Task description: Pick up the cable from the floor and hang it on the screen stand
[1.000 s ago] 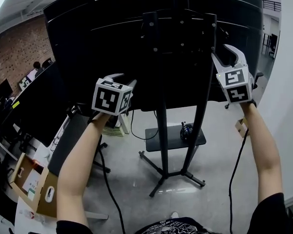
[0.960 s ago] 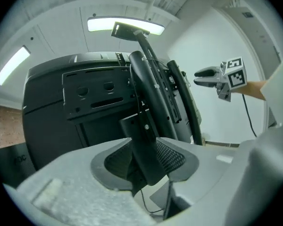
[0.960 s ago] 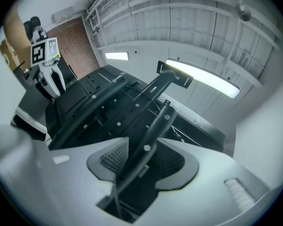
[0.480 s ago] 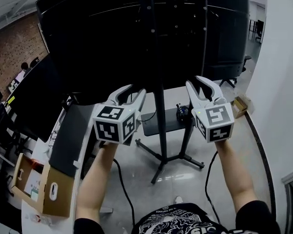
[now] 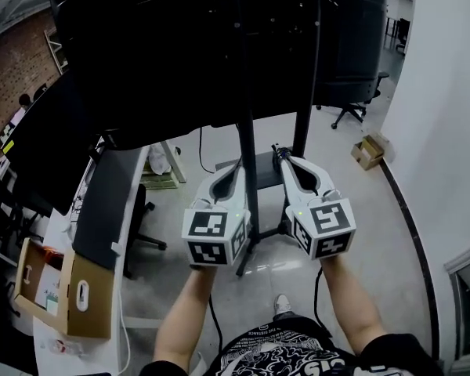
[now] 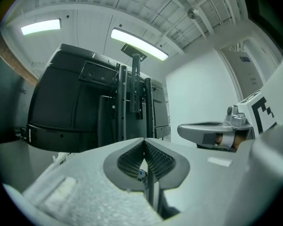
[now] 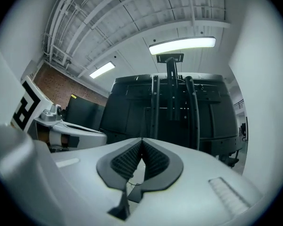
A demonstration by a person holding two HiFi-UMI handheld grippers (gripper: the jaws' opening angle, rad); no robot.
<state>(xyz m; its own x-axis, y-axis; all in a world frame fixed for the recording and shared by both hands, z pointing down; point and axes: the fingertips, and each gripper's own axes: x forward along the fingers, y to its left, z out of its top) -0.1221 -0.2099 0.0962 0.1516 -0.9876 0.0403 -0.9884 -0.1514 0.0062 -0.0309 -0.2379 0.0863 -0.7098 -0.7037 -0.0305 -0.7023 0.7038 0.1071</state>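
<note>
- What looks like the black bundled cable [image 5: 276,153] is sitting on the low shelf of the black two-post screen stand [image 5: 245,124]. It is just past the tip of the right tool [image 5: 285,163] and mostly hidden.
- Its long axis and heading are not showing.
- The left tool [image 5: 236,168] and the right tool are flanking the stand's left post. Their jaws have just been closing and are meeting now, with nothing between them.
- The pale floor [image 5: 360,210] is lying open rightward up to the white wall [image 5: 446,92].
</note>
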